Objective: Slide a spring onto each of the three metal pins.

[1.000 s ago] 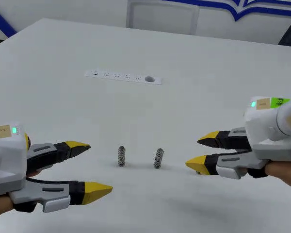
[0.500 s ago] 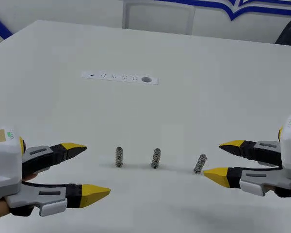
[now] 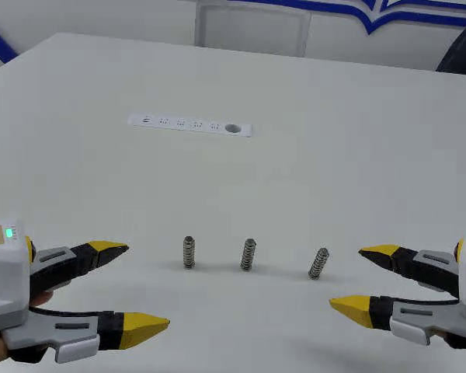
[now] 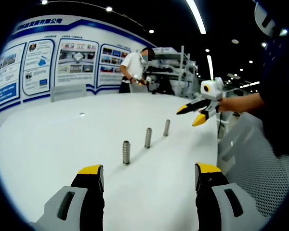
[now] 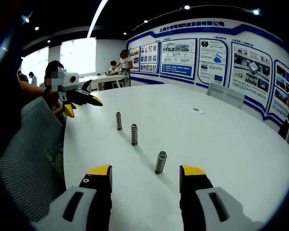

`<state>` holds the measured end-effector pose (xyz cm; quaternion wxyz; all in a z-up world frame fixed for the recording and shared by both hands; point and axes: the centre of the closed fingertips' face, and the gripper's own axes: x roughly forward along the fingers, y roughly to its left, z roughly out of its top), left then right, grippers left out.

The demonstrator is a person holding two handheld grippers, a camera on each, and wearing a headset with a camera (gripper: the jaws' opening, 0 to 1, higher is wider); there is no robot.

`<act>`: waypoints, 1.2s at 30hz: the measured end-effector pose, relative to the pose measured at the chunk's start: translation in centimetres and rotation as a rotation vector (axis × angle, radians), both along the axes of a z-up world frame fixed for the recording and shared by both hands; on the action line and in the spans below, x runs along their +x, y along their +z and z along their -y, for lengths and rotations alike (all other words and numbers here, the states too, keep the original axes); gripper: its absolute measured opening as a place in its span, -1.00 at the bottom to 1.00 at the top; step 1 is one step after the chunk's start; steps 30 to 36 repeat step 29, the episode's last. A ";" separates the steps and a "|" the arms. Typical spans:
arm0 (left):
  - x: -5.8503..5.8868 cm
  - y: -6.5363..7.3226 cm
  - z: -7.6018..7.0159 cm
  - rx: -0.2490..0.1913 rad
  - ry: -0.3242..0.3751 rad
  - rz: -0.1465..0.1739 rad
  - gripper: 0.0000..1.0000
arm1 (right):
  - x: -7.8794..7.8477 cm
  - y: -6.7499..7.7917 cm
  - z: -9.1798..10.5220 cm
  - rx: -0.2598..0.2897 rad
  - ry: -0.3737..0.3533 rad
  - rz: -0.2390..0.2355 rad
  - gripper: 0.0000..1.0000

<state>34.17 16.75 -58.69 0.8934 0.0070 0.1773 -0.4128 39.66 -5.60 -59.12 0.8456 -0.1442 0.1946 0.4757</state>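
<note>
Three springs stand in a row on the near part of the white tabletop (image 3: 318, 116): the left spring (image 3: 189, 252), the middle spring (image 3: 248, 254) and the right spring (image 3: 319, 263), each set apart from the next. The left and middle ones stand upright, while the right spring leans a little to the right. The pins cannot be made out through the coils.

In the left gripper view the row runs away from the camera, with the left spring (image 4: 126, 152) nearest. In the right gripper view the right spring (image 5: 160, 162) is nearest, just ahead of the jaws.

The left hand-held gripper (image 3: 140, 284) hovers to the left of the row, apart from the left spring. Its yellow-tipped jaws are spread wide with nothing between them. The right hand-held gripper (image 3: 355, 277) sits to the right of the row, near the right spring without touching it. It too gapes wide and carries nothing. The tips of the two point toward each other across the springs.

Farther back on the tabletop lies a white power strip (image 3: 190, 124). A chair (image 3: 252, 27) stands at the far edge. Blue-framed display boards (image 5: 183, 55) line the wall, and people stand in the background.
</note>
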 end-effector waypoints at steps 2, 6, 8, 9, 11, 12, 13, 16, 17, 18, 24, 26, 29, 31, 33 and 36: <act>0.0 -0.3 0.0 0.001 0.000 -0.006 0.60 | 0.0 -0.3 0.1 0.003 -0.004 0.000 0.20; -0.1 -0.6 -0.1 -0.004 0.004 -0.016 0.62 | -0.1 -0.8 0.4 0.005 -0.014 0.012 0.26; 0.0 -0.8 -0.1 -0.006 0.006 -0.019 0.63 | -0.2 -1.3 0.6 0.008 -0.023 0.011 0.28; 0.0 -0.9 -0.1 -0.005 0.007 -0.019 0.64 | -0.2 -1.5 0.6 0.012 -0.028 0.003 0.29; 0.0 -1.0 -0.1 -0.007 0.009 -0.020 0.65 | -0.4 -2.0 0.7 0.014 -0.031 -0.005 0.30; 0.0 -1.0 -0.1 -0.007 0.009 -0.020 0.66 | -0.5 -2.1 0.7 0.012 -0.033 -0.007 0.30; 0.0 -1.0 -0.1 -0.007 0.010 -0.020 0.66 | -0.5 -2.1 0.7 0.011 -0.036 -0.010 0.30; 0.0 -1.1 -0.1 -0.009 0.013 -0.022 0.67 | -0.4 -2.0 0.8 0.017 -0.046 -0.011 0.30; 0.0 -1.1 -0.1 -0.009 0.013 -0.022 0.68 | -0.4 -2.0 0.8 0.019 -0.048 -0.011 0.30; 0.0 -1.1 -0.1 -0.009 0.013 -0.021 0.68 | -0.3 -1.9 0.9 0.023 -0.053 -0.012 0.30; 0.1 -1.1 -0.1 -0.013 0.017 -0.021 0.68 | -0.2 -1.8 0.9 0.023 -0.058 -0.014 0.30; 0.1 -1.1 -0.1 -0.012 0.017 -0.022 0.68 | -0.2 -1.9 0.9 0.022 -0.059 -0.016 0.30; 0.1 -1.2 -0.2 -0.011 0.018 -0.024 0.68 | -0.3 -1.9 0.8 0.023 -0.060 -0.018 0.30; 0.1 -1.2 -0.2 -0.011 0.018 -0.024 0.68 | -0.3 -1.9 0.8 0.023 -0.060 -0.018 0.30; 0.1 -1.2 -0.2 -0.011 0.018 -0.024 0.68 | -0.3 -1.9 0.8 0.023 -0.060 -0.018 0.30; 0.1 -1.2 -0.2 -0.011 0.018 -0.024 0.68 | -0.3 -1.9 0.8 0.023 -0.060 -0.018 0.30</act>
